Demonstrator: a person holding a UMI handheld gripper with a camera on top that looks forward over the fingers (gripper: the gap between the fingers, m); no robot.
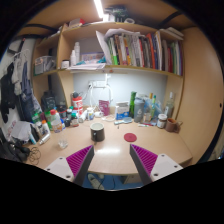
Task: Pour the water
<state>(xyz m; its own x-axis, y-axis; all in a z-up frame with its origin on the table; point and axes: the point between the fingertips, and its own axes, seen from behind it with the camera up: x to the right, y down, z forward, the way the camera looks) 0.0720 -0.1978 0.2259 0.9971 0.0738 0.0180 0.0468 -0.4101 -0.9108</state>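
**Two pads apart, nothing gripped, black cup ahead on bench**

Two magenta finger pads (79,160) of the hand-held gripper (112,163) are spread wide with only bare bench (115,150) between them; it holds nothing. Pad faces look ribbed, finger bodies pale.

Task item, best guess: small dark cylindrical cup (97,132), upright on the bench, just ahead of the fingers and slightly toward the left one. Can't see inside, so contents unknown. A flat round red disc (129,137) lies on the bench just right of it, not touching.

Further back near the wall: green bottle (132,103) upright, tall clear bottles (152,106) beside it, fill levels unreadable. Small jar (162,120) near the right end, contents unclear. Red box-like item (103,106) mid-back, can't identify.

Left side: dense clutter of small bottles and containers (55,113), overlapping, individual items not separable. A red-topped container (77,102) stands out.

Bench is light wood, smooth, front edge curved.

Above: wooden shelf (120,69) with a row of upright books (140,50), loose papers leaning at the left end. A strip light (100,8) glows at the top. Shelf ends are cut off at both sides.
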